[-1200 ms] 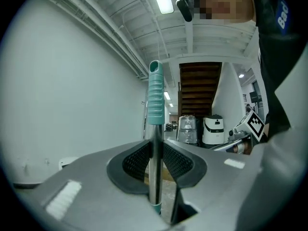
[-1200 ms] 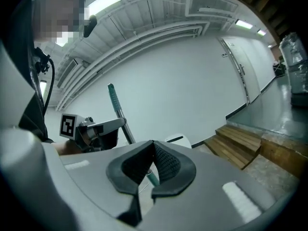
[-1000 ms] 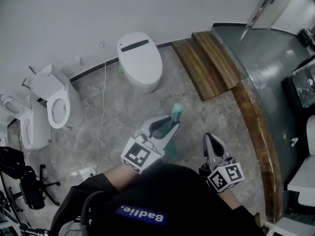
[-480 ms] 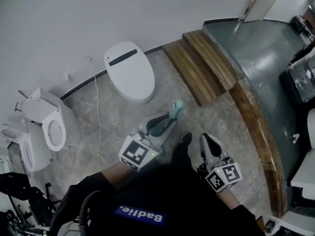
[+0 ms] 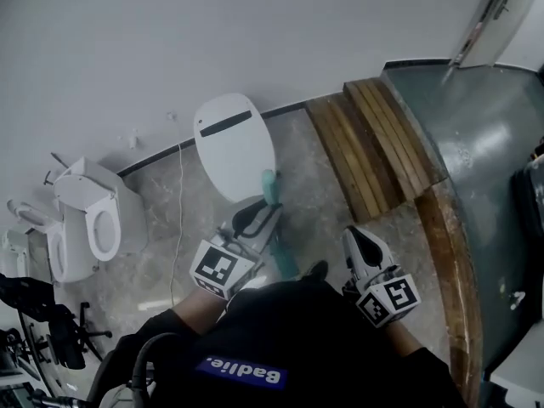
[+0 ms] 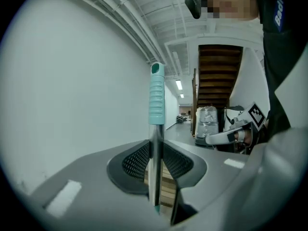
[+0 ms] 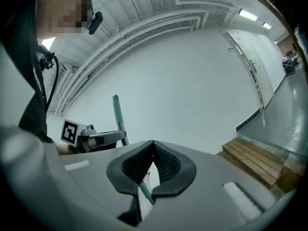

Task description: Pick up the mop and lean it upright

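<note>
I am in a bare indoor hall. Several toilets [image 5: 234, 147] line its white wall [image 5: 212, 32]; exposed ceiling pipes [image 7: 144, 27] run overhead.

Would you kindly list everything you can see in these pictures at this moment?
closed toilet: one, white, against the wall
open toilet: one, white, left of the closed one
cable: one, white, on the floor between the toilets
wooden step: one, brown, right of the closed toilet
door: one, white, top right
chair: one, black, lower left
mop handle: one, teal grip on a silver shaft, upright
shoe: one, black, below the mop handle
left gripper: grey, shut on the mop handle
right gripper: grey, shut, empty
</note>
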